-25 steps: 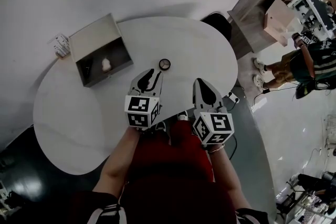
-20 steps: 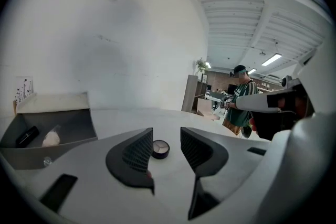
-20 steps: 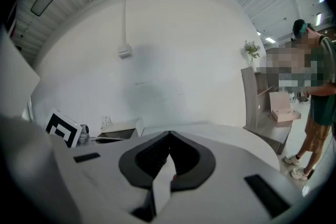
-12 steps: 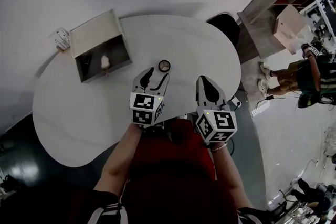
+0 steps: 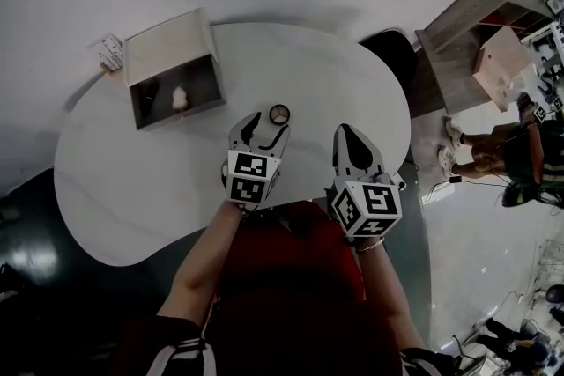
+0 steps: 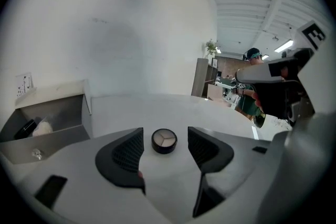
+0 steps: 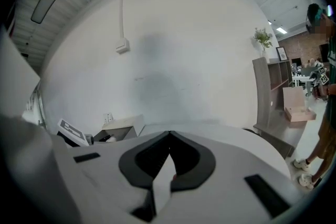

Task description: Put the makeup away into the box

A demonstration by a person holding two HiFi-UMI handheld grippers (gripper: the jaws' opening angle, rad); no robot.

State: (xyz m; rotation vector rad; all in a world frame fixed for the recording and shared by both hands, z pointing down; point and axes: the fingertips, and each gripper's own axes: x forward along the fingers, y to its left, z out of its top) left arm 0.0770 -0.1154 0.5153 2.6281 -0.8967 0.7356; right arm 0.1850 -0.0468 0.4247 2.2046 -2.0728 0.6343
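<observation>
A small round black makeup compact (image 5: pixel 279 113) (image 6: pixel 164 140) lies on the white table (image 5: pixel 132 189), just ahead of my left gripper (image 5: pixel 264 129) (image 6: pixel 165 145). That gripper's jaws are opening; the compact sits between the fingertips without touching them. The open box (image 5: pixel 173 92) (image 6: pixel 47 126) stands at the table's far left; it holds a pale puff (image 5: pixel 180 98), a dark tube and a small round piece. My right gripper (image 5: pixel 345 135) (image 7: pixel 169 136) hovers over the table's near right, its jaws shut with nothing in them.
A wall socket (image 5: pixel 110 53) sits beside the box. A dark chair (image 5: pixel 388 53) and a wooden shelf unit (image 5: pixel 480 31) stand beyond the table's right end. A person (image 5: pixel 511 154) stands further right on the floor.
My left gripper has opened wide and sunk toward the compact. Both grippers have shifted a little to the right in the head view.
</observation>
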